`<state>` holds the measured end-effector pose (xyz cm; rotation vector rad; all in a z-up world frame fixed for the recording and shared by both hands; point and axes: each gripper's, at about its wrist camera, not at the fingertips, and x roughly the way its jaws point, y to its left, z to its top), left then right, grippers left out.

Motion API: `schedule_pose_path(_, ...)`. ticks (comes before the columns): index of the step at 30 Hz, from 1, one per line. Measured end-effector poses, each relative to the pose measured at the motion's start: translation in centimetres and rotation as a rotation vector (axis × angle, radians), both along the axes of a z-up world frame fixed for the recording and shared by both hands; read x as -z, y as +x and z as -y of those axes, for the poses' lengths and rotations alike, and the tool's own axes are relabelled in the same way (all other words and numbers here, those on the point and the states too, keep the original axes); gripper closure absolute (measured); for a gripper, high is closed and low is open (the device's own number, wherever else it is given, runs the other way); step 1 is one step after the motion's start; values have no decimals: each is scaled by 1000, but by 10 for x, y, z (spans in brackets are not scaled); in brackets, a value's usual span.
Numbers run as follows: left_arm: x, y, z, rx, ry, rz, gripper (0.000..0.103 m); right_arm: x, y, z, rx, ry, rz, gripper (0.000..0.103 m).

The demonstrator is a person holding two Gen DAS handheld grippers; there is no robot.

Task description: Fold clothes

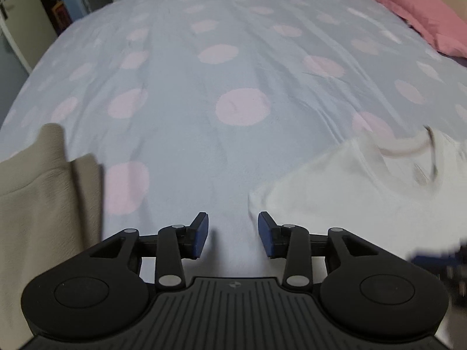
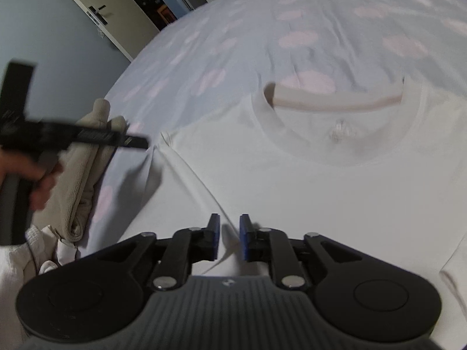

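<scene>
Left wrist: dotted bedspread (image 1: 233, 67), pink pillow (image 1: 408, 8), door (image 2: 96, 8) beyond

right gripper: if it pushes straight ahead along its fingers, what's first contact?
Most likely the white T-shirt: the right gripper is open just above it, nothing between the jaws, a shoulder seam running beneath. Exact gap unclear.
</scene>
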<state>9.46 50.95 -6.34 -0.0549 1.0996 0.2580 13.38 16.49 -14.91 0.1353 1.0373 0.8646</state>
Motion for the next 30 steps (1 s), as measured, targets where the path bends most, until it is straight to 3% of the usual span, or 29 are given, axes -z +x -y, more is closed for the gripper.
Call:
schedule_pose_path(2, -9, -23, 7, 31, -7, 8, 67, -4, -3, 0, -15, 17, -5, 80)
schedule_pose_path(6, -21, -73, 26, 75, -12, 27, 57, -7, -15, -3, -41, 28, -12, 80)
schedule_pose_path(11, -18, -120, 54, 123, -18, 7, 54, -11, -32, -8, -80, 30, 3, 78)
schedule_pose_path(15, -2, -136, 78, 227, 68, -28, 54, -18, -60, -10, -150, 31, 54, 72)
schedule_pose_path(20, 21, -146, 91, 336, 160, -81, 67, -22, -109, -23, -290, 5, 197, 72)
schedule_pose_path(24, 19, -149, 80, 300, 89, -10, 79, -20, -146, -38, -413, -30, 333, 74)
schedule_pose_path(30, 18, -146, 68, 244, 29, 25, 84, -2, -175, -63, -485, -134, 547, 75)
